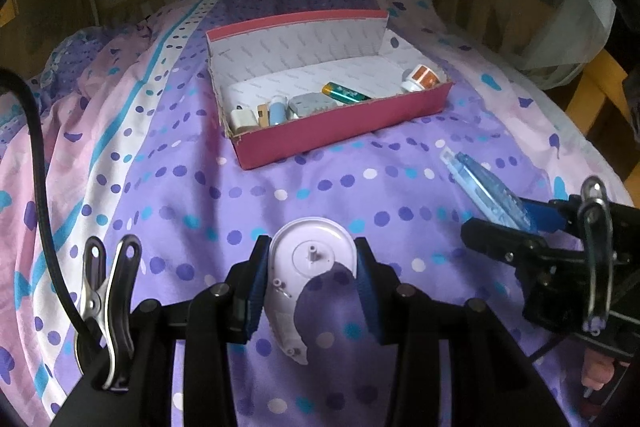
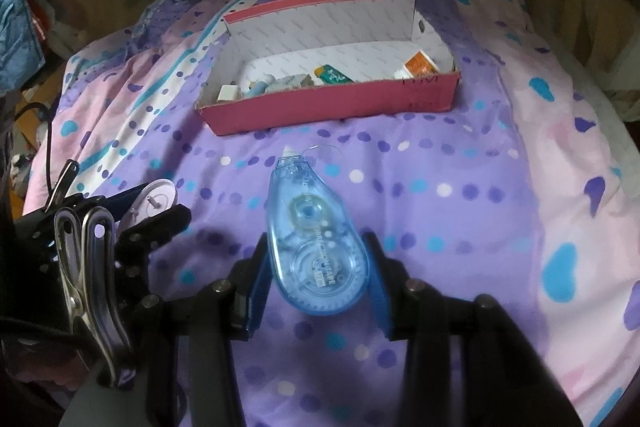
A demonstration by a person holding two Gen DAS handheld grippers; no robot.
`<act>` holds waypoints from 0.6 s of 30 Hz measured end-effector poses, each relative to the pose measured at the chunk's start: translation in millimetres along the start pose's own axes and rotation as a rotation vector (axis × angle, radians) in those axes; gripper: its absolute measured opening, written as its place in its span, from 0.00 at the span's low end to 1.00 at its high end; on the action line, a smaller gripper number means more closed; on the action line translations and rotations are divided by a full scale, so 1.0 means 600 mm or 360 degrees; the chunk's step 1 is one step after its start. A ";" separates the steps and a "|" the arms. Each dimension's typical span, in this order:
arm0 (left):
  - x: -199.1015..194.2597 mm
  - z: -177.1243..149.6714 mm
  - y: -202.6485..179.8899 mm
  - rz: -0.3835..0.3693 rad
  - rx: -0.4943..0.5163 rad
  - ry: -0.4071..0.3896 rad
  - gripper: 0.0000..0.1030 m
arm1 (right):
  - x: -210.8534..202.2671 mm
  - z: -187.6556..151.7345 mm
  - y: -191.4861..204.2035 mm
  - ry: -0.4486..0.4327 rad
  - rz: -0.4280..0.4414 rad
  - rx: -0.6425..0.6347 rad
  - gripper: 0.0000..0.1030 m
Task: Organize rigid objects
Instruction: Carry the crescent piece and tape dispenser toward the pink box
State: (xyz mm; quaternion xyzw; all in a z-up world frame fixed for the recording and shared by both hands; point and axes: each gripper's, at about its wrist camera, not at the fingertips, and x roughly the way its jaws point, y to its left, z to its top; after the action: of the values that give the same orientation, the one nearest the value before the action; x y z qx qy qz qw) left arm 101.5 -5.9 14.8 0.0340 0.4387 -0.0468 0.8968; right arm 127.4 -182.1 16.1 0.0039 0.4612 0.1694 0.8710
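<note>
Your right gripper [image 2: 318, 287] is clamped on the blue correction tape dispenser [image 2: 316, 239], its blue pads pressed to the wide rounded end and the white tip pointing toward the red box [image 2: 320, 111]. Your left gripper [image 1: 312, 291] is closed on a pale lilac casing half [image 1: 308, 267] (a bare spindle stands in its middle). Both pieces hang above the dotted purple bedspread [image 1: 360, 183], short of the box. Only the left wrist view shows the box contents clearly: a green battery [image 1: 346, 93], a grey block [image 1: 312, 105], a pale blue tube [image 1: 277, 111], a white plug [image 1: 243, 118] and an orange-labelled roll [image 1: 422, 77]. The right wrist view alone shows the dispenser's printed lettering.
</note>
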 end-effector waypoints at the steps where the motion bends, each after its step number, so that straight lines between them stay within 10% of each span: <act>1: 0.002 0.001 0.001 0.0001 -0.0003 0.0008 0.41 | 0.002 0.001 0.000 0.0006 0.0022 0.0005 0.42; 18: 0.027 0.021 0.013 0.0008 -0.0006 0.0026 0.41 | 0.032 0.029 -0.007 0.0075 0.0019 0.0047 0.42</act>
State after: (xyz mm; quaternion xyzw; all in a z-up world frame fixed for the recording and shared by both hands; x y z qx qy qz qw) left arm 122.4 -0.4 9.8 0.0338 0.4461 -0.0435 0.8933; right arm 152.5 -177.8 9.8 0.0153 0.4840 0.1678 0.8587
